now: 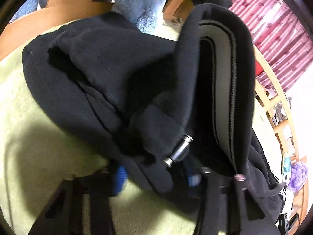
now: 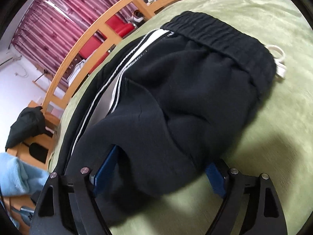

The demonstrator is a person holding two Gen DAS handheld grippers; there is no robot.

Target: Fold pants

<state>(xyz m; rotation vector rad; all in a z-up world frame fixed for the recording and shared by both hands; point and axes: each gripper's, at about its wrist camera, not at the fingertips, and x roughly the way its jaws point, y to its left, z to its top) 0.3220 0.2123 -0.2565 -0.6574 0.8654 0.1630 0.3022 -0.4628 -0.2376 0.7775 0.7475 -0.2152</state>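
A pale green blanket (image 2: 264, 78) covers the bed and fills most of the right wrist view, from 12 o'clock round to 6 o'clock; in the left wrist view it (image 1: 29, 117) takes the 7 to 10 o'clock side. On it lie the black pants (image 2: 185, 90), spread across the centre of the right wrist view, with the elastic waistband (image 2: 215, 37) at 1 o'clock, the white side stripe (image 2: 121, 78) running from 11 toward 8 o'clock, and the white drawstring (image 2: 277, 58) spilling out at 2 o'clock. In the left wrist view the pants (image 1: 101, 74) rise bunched through the centre, partly lifted off the blanket.

A wooden bed rail (image 2: 93, 37) curves from 12 to 9 o'clock, with pink curtains (image 2: 58, 15) behind it at 10 o'clock. A light blue fleece (image 1: 137, 4) sits at 12 o'clock in the left wrist view.

The right gripper (image 2: 156, 174) is at 6 o'clock; its blue fingers (image 2: 105, 166) stand apart with a thick fold of the pants between them, and the cloth hides whether they pinch it. The left gripper (image 1: 156, 178) sits at 6 o'clock; cloth drapes over its fingers, so I cannot tell how its jaws stand. A metal cord tip (image 1: 179, 152) lies just above it.
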